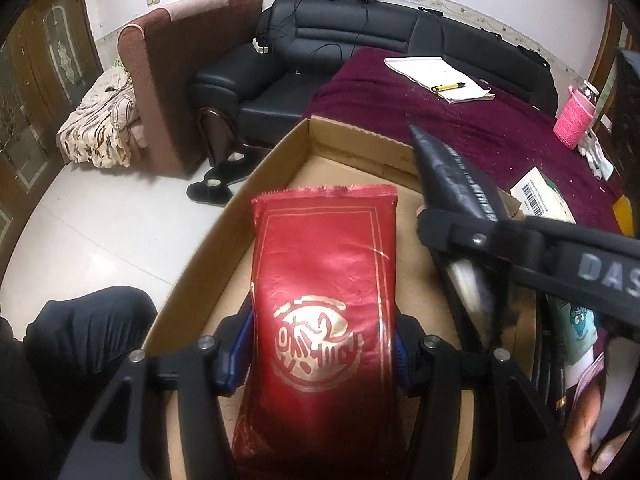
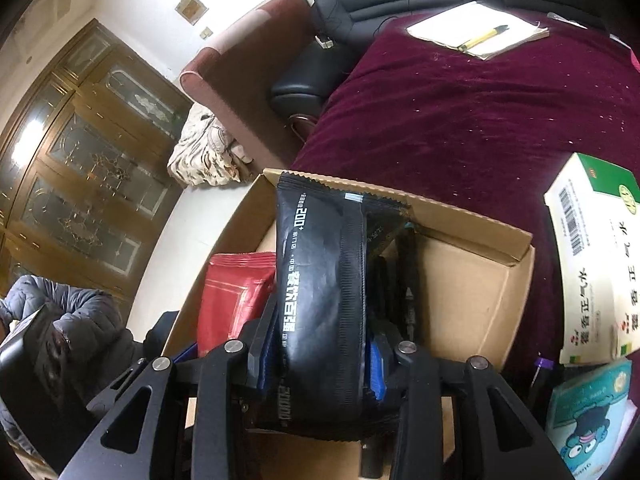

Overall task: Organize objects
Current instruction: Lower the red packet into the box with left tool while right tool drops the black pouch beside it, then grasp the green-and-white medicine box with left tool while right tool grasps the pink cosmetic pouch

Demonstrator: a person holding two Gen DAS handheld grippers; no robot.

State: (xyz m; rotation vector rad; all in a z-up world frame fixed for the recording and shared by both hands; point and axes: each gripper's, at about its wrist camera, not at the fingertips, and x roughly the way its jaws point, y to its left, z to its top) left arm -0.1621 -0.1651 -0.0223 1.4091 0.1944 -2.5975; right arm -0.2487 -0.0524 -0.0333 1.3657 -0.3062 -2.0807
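My left gripper has its jaws closed around the red packet, which hangs over the cardboard box. My right gripper clamps the black pouch, standing on edge inside the same box, the red one just left of its jaws. I judge the best move is to lower each flat and side by side, not let them overlap, and loosen only once the box floor bears them.

White walls, pale glossy floor, black sofa, brown armchair, perhaps wooden doors.
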